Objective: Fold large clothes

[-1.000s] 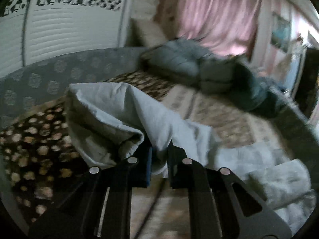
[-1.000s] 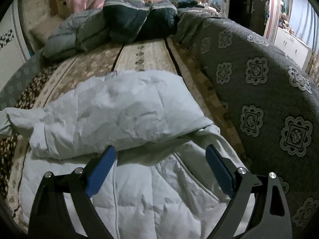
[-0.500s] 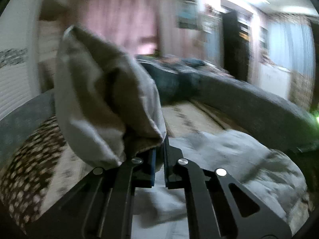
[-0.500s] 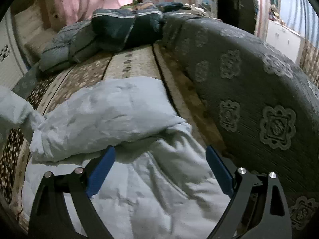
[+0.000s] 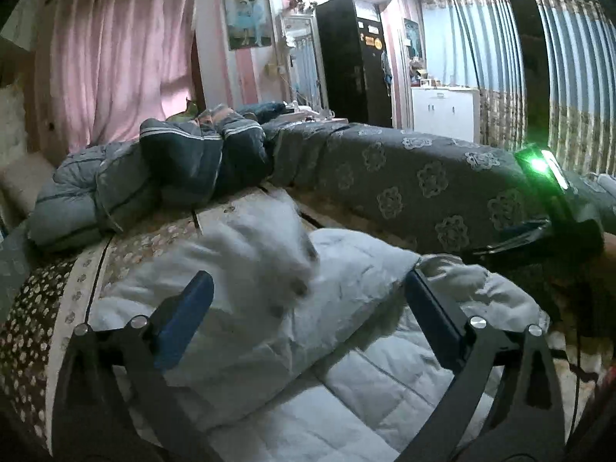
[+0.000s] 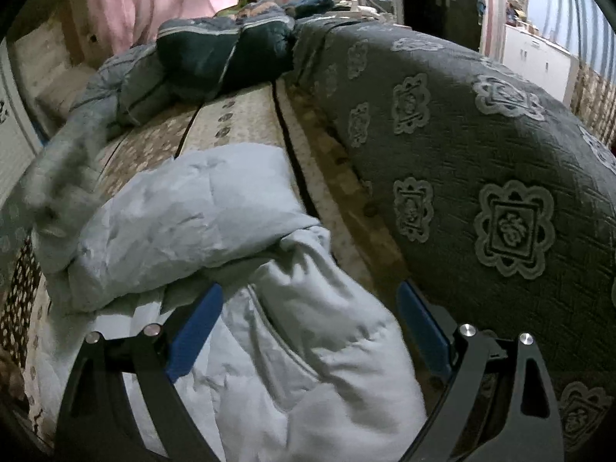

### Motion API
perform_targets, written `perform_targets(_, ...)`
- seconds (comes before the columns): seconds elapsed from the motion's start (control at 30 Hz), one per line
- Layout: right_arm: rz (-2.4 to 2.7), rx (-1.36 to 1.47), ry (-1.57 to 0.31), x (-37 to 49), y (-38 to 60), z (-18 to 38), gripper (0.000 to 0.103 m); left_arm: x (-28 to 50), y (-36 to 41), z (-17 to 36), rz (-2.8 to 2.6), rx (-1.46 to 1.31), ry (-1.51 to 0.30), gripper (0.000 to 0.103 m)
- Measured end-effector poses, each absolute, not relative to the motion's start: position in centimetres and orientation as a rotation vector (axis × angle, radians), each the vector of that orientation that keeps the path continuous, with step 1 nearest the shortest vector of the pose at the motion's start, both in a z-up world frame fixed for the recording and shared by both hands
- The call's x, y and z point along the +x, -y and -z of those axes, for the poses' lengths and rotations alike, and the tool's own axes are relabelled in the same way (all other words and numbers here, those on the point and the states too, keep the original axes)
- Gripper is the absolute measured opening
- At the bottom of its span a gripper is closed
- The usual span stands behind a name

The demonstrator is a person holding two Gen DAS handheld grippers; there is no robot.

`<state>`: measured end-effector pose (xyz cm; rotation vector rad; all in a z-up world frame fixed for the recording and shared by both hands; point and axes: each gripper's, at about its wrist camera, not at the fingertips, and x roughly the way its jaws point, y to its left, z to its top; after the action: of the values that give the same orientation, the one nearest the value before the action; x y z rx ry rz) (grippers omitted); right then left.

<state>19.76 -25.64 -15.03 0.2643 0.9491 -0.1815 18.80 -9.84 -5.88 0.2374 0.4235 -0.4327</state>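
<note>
right gripper [image 5: 554, 208] in left view only

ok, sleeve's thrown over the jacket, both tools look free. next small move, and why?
Probably bring the right tool down onto the near sleeve lying between its wide-open fingers and pinch it, to fold it across too. The left tool is opening with nothing pressed between its pads, and the blurred sleeve it let go is landing on the pale quilted jacket. That side looks done.
</note>
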Motion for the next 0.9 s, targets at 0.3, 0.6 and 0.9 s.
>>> perform_targets(0.3, 0.141, 0.277, -0.910, 20.8, 21.7, 13.4, 0.092, 17.7, 1.5, 4.4, 0.290, 0.238, -0.404, 0.100)
perform_targets(0.6, -0.012, 0.312, -0.885, 26.1, 13.6, 14.2, 0.092, 21.4, -9.9, 9.5, 0.012, 0.240, -0.595, 0.100)
perform_targets(0.9, -0.162, 0.309, -0.898, 30.8, 8.2, 18.6, 0.059, 23.9, -16.0, 12.4, -0.163, 0.170, -0.717, 0.100)
